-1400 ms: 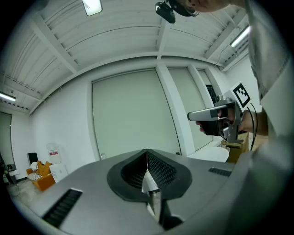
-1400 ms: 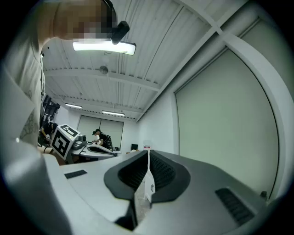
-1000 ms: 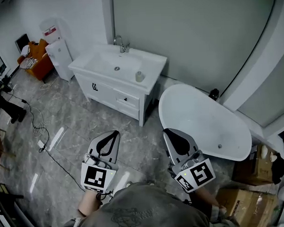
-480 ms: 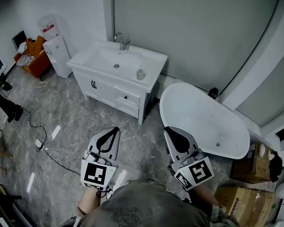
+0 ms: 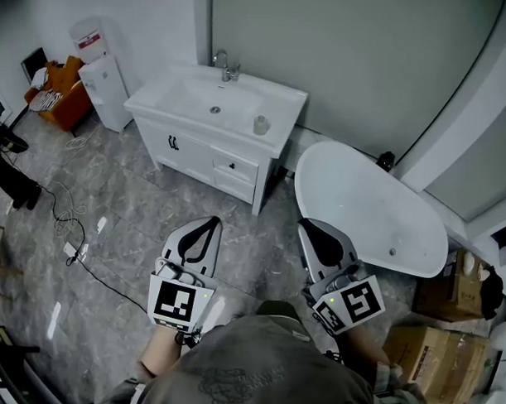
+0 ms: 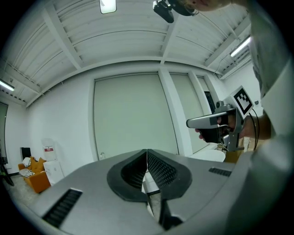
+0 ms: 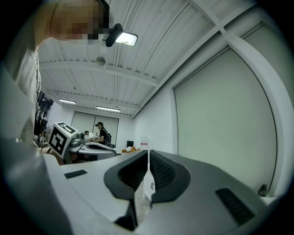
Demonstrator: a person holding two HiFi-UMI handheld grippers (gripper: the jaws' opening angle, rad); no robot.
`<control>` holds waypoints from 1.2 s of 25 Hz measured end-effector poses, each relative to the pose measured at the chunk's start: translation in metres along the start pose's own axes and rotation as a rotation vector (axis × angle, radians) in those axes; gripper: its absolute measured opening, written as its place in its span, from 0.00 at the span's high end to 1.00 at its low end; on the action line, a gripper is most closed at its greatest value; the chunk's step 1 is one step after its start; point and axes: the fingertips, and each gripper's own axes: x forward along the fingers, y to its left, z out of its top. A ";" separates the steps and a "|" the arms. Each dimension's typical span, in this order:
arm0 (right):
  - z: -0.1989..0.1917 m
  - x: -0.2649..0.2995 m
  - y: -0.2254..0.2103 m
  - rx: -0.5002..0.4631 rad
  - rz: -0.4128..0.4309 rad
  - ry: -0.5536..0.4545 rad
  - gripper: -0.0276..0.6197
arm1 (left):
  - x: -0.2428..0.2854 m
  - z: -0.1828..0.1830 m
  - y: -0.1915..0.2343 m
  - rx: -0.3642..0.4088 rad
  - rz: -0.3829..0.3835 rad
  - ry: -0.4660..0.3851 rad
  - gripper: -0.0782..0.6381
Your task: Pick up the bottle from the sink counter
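**Bottle on the counter, both grippers well short of it**

What looks like a small pale bottle (image 5: 261, 125) – too small to make out clearly – stands upright on the white sink counter (image 5: 284, 99), right of the basin and near the front edge. The left gripper (image 5: 209, 224) and the right gripper (image 5: 308, 227) are held side by side over the grey floor, well apart from the counter and pointing roughly toward it. The bottle lies ahead of them, between their two lines. Each gripper's jaws are pressed together with nothing between them.

Compared with a second ago, the counter and bottle sit slightly higher and further right in the head view.

Only the head view shows the bottle, and the bathtub (image 5: 365, 214) to the right of the counter. The left gripper view shows the right gripper in the person's hand (image 6: 216, 133) – the right gripper view shows people (image 7: 100, 132) standing at the far end of the room.
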 end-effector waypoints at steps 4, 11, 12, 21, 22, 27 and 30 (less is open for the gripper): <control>-0.004 0.003 0.013 -0.002 0.012 0.016 0.90 | -0.005 -0.001 0.005 -0.015 -0.006 -0.004 0.87; -0.017 0.022 -0.003 -0.003 0.001 0.025 0.91 | 0.011 -0.013 0.023 0.021 0.013 -0.018 0.87; -0.019 0.026 -0.006 -0.003 0.002 0.024 0.90 | 0.014 -0.014 0.026 0.013 0.018 -0.018 0.87; -0.034 0.074 -0.036 -0.010 0.029 0.024 0.90 | 0.052 -0.030 0.055 0.027 0.047 0.012 0.87; -0.036 0.080 -0.042 -0.006 0.028 0.029 0.90 | 0.058 -0.031 0.058 0.023 0.050 0.018 0.87; -0.044 0.107 -0.084 0.022 0.000 0.015 0.90 | 0.103 -0.041 0.074 0.018 0.048 0.028 0.87; -0.052 0.127 -0.108 0.026 -0.014 0.024 0.90 | 0.133 -0.049 0.083 -0.004 0.039 0.044 0.87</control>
